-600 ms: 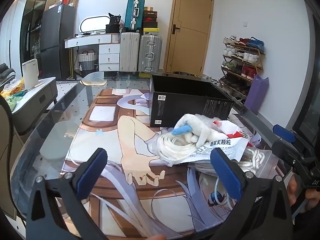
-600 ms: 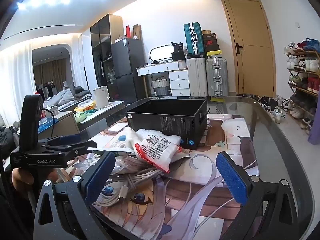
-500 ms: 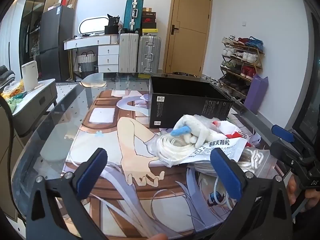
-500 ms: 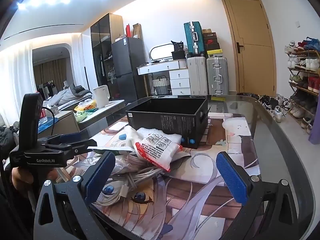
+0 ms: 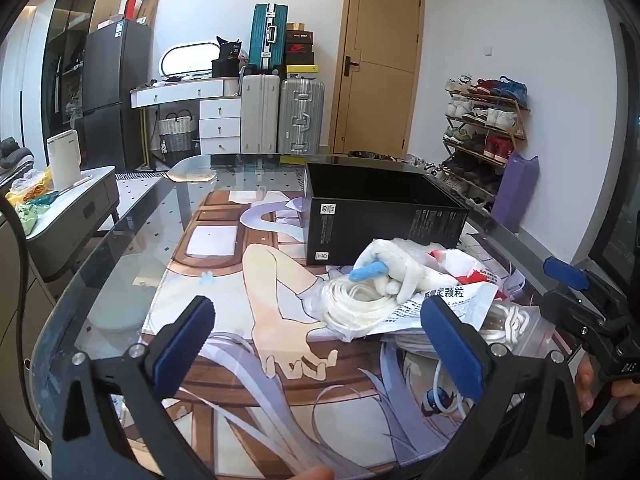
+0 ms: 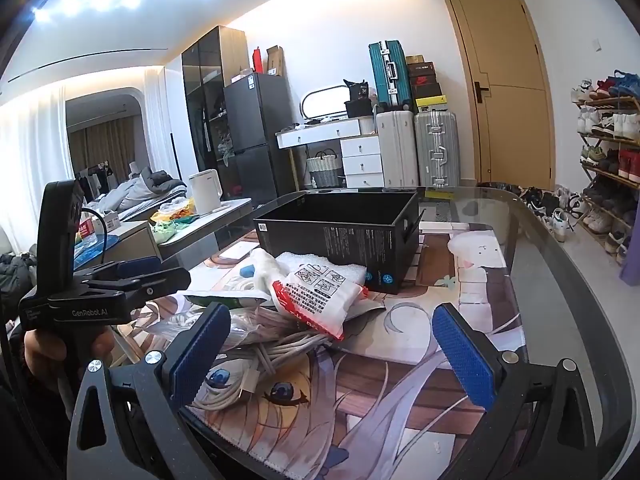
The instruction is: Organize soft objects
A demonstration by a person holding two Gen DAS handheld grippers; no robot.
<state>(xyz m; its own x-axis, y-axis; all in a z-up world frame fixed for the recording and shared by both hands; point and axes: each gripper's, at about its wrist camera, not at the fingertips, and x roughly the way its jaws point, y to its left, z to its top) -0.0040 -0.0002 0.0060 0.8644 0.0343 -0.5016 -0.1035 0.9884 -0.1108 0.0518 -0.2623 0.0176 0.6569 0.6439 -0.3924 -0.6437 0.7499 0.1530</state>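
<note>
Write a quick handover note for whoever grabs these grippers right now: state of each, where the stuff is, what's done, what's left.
Left gripper: jaws open, empty, hovering above the mat.
Right gripper: jaws open, empty, hovering near the pile.
Black box: open on the table; what shows of its inside looks empty.
Pile in front of the box: white plush toy, red-and-white pouch, coiled white cable, clear bags.
Done: nothing packed yet.
Left: probably move the soft items into the box.

**Soft things in a heap before the black box**

A white plush toy (image 5: 394,268) with a blue part lies on a bag of coiled white cord (image 5: 356,304). A red-white packet (image 6: 320,296) leans on loose cables (image 6: 256,364). The open black box (image 6: 344,232) stands upright just behind.
</note>
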